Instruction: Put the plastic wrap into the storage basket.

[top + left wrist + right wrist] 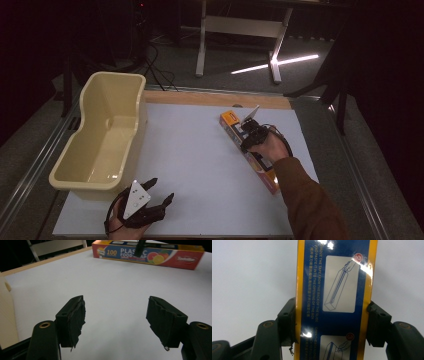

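Note:
A long food wrap box (265,175), red and orange with a blue top face, lies at an angle on the right half of the white board (200,165). My right gripper (249,138) comes down over its middle. In the right gripper view the box (334,290) runs up between the jaws, and both pads (287,322) rest against its yellow side edges, so my right gripper (332,315) is shut on it. My left gripper (161,190) rests at the board's front left, open with nothing in it (116,315). From there the box (162,256) lies far off.
A cream plastic tub (135,130) stands along the board's left edge, open side up, and its wall (6,322) is close beside my left gripper. A wooden strip borders the board at the back. Beyond it stand the legs of a white desk (202,45) on a dark floor.

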{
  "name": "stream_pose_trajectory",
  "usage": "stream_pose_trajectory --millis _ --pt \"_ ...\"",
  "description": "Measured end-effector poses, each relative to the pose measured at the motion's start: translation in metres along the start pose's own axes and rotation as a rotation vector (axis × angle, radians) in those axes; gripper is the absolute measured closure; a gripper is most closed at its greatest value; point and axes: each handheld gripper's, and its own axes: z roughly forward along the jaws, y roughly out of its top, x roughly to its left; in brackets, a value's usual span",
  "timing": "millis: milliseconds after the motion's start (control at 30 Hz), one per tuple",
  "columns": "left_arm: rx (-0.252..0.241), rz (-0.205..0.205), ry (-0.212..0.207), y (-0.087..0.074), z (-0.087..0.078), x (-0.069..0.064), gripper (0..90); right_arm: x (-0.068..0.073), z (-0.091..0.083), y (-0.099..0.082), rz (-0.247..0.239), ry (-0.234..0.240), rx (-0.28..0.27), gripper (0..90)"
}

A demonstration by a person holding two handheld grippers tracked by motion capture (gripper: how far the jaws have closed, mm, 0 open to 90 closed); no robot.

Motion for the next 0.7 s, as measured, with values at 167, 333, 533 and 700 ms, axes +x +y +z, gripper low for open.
stream_pose_trajectory --millis 167,333,533,700 --pt "0.004 0.002 -0.001 0.0 0.002 -0.001 31.2 0.011 -0.004 -0.018 -0.023 0.035 0.014 38.3" --pt "0.006 0.008 -0.004 0.0 0.002 -0.002 31.2 0.012 -0.002 -0.013 -0.08 0.042 0.073 35.9" --pt "0.001 0.003 -0.001 0.0 0.001 -0.001 31.2 0.01 0.003 -0.004 -0.091 0.069 0.153 35.7" --pt "0.0 0.005 0.003 0.0 0.0 0.0 31.2 0.01 0.003 -0.002 -0.022 0.069 0.173 38.7"
